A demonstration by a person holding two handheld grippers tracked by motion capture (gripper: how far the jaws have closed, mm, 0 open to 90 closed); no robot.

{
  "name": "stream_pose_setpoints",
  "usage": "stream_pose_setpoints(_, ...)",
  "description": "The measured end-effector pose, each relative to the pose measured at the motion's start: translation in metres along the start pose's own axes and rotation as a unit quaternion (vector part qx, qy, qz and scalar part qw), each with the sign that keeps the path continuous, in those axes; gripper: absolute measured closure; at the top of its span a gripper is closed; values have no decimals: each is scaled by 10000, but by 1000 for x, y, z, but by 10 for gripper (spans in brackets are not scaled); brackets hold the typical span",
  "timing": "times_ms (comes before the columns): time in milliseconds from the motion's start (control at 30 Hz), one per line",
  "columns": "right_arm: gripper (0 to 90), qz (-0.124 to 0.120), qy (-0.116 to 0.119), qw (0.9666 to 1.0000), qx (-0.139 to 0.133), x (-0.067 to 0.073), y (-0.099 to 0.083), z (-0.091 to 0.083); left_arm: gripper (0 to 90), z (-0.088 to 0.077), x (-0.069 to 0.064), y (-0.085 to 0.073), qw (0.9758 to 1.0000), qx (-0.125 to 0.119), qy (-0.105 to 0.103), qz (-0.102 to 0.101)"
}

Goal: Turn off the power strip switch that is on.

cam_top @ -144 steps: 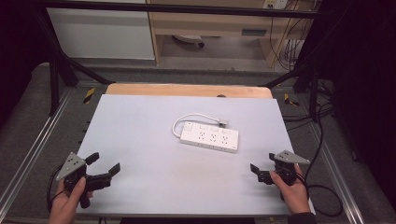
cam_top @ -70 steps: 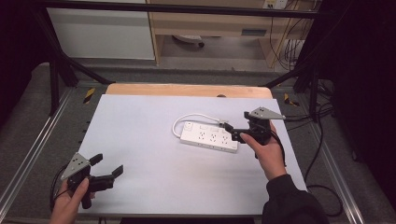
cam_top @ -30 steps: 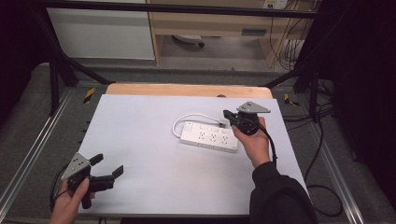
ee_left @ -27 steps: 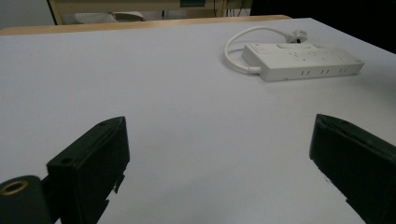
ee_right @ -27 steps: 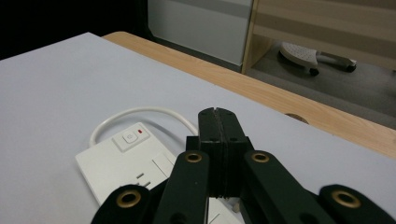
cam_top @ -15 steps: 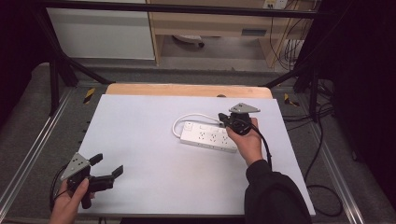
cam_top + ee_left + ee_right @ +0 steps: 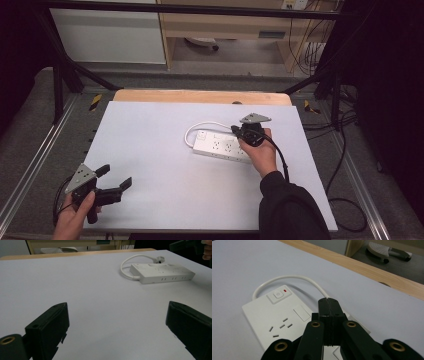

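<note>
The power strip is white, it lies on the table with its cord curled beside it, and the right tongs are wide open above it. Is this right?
Not quite. The right tongs are shut, jaws pressed together, as the right gripper view shows. The rest holds: the white power strip lies on the table with its cord curled beside it.

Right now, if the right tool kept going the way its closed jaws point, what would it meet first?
Most likely the top of the white power strip: the right tool hangs just above it, aimed toward the switch end, though the gap is hard to judge.
</note>
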State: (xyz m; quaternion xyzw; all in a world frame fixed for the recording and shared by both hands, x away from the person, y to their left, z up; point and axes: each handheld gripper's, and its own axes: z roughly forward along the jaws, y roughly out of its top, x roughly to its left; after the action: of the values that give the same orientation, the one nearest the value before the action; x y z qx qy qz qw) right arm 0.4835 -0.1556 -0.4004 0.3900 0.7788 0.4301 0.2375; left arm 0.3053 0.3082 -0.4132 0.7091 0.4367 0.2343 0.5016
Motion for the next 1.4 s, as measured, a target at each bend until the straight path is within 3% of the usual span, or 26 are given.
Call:
stream_pose_setpoints(733, 900, 12, -94, 9993, 375, -1, -14, 19, 48, 0, 0, 0, 10000, 9, -16, 26)
stream_pose_setpoints(1400, 900, 50, -119, 9987, 490, -4, -24, 24, 48, 0, 0, 0, 10000, 18, -21, 37)
